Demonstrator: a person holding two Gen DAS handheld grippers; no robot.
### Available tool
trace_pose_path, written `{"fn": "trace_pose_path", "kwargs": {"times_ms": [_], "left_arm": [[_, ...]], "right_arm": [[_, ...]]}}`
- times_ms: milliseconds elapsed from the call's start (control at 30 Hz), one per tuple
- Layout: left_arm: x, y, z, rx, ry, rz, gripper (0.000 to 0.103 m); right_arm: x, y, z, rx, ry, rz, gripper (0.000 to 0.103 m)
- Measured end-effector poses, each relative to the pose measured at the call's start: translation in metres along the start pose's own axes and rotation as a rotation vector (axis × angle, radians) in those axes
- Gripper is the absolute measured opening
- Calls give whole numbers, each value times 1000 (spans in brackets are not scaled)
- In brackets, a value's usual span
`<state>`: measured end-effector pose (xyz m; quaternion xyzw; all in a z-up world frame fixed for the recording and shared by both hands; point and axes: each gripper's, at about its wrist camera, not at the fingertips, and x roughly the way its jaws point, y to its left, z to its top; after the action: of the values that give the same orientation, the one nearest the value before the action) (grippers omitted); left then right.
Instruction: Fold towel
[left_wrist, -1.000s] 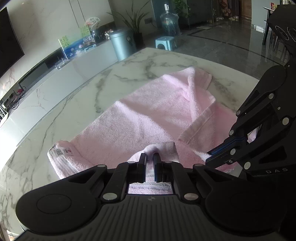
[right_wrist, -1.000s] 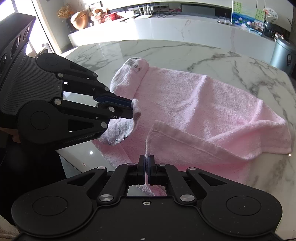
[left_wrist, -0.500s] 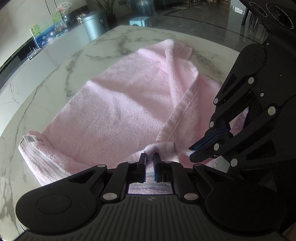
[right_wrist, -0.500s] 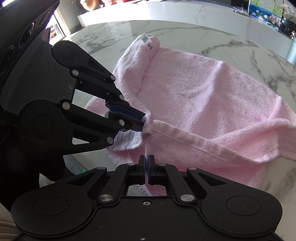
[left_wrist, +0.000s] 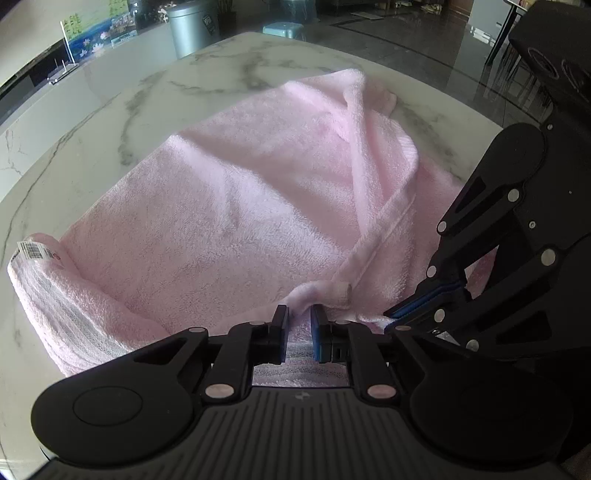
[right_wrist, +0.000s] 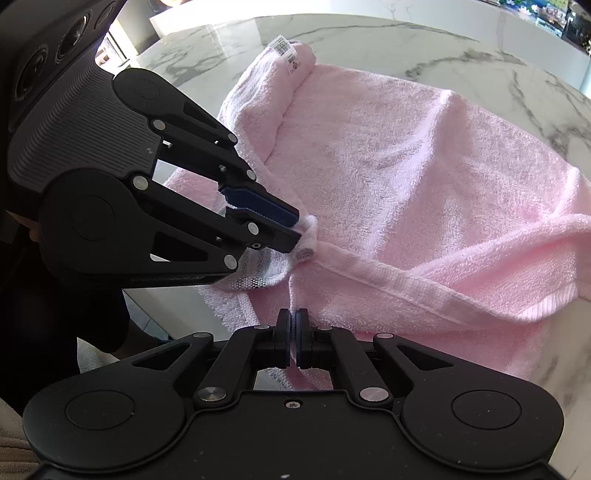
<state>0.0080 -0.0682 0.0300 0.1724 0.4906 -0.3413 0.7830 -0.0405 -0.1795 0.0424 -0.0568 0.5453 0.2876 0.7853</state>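
Lying across the marble table (left_wrist: 92, 122) is the pink towel (left_wrist: 240, 206), partly doubled over, one edge rolled up with a barcode tag (left_wrist: 31, 251) on it. The left gripper (left_wrist: 299, 317) is clamped on a bunched bit of the near hem, fabric pinched between its blue pads. The right gripper (right_wrist: 293, 332) is squeezed tight on another bit of hem just beside it, so both claws sit close together. A grey bin (left_wrist: 192, 31) stands past the table.
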Motion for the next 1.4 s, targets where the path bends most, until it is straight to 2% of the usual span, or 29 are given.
{"fn": "trace_pose_path", "kwargs": {"times_ms": [67,167,433,600,700,800,1033,1133,1167,1233,1400], "left_arm": [[-6,7,0,-51,5,-24,27],[-17,14,1,-101,9,-50,33],[-30,22,12,-269,22,-124,33],[-13,21,22,-352,94,-130,35],[-2,26,23,-434,148,-138,35],[3,31,22,-497,169,-140,35],[7,34,23,-528,168,-142,35],[9,35,23,-541,168,-143,30],[10,35,23,-545,168,-143,22],[11,35,23,-553,168,-143,14],[5,31,24,-540,145,-129,10]], "right_arm": [[-1,0,-1,-1,-4,4,1],[-3,0,-3,0,-12,8,1],[-10,4,-10,-31,-36,7,2],[-9,6,-7,-43,-44,5,2],[-4,6,-2,-45,-50,6,2],[-4,8,-2,-47,-57,10,2],[-3,11,0,-65,-65,37,2],[-3,11,0,-66,-61,34,2],[-3,11,0,-65,-60,33,2],[-2,12,0,-66,-57,31,2],[-1,13,1,-70,-52,22,5]]}}
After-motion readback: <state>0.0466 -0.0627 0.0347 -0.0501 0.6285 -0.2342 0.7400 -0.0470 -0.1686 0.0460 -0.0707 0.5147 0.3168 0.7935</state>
